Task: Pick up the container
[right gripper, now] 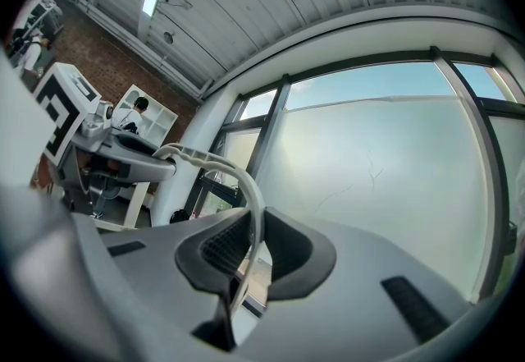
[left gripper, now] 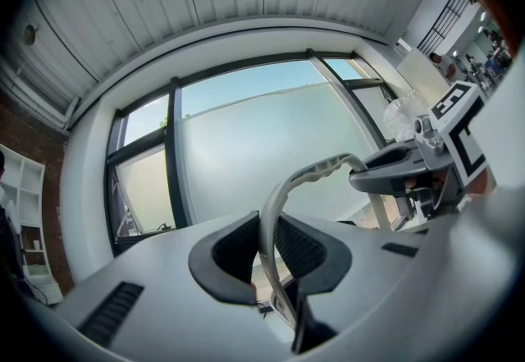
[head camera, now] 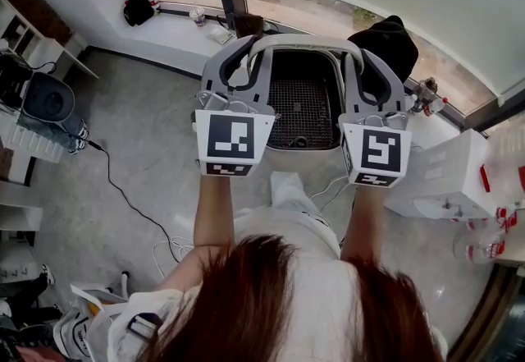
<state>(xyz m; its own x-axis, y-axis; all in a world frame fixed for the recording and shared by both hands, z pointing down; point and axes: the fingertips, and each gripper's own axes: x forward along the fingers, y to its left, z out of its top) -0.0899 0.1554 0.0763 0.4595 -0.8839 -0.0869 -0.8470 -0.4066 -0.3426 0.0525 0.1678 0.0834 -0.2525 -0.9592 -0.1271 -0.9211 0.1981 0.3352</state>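
The container [head camera: 283, 73] is a pale grey basket with a dark mesh floor and a curved white handle [head camera: 303, 41], held up in front of me above the floor. My left gripper [head camera: 244, 65] is shut on the handle's left end. My right gripper [head camera: 367, 73] is shut on its right end. In the left gripper view the handle [left gripper: 316, 175] runs down between the dark pads [left gripper: 234, 258] of the left gripper [left gripper: 267, 247], and the right gripper [left gripper: 406, 173] shows beyond. In the right gripper view the handle [right gripper: 243, 181] is pinched in the right gripper [right gripper: 253, 247].
A black cable [head camera: 123, 198] trails over the grey floor at the left. A white box [head camera: 447, 176] and red-capped bottles [head camera: 484, 247] stand at the right. A black bag [head camera: 138, 9] and a bottle [head camera: 198, 16] sit on the windowsill. White shelves [head camera: 33, 48] line the left wall.
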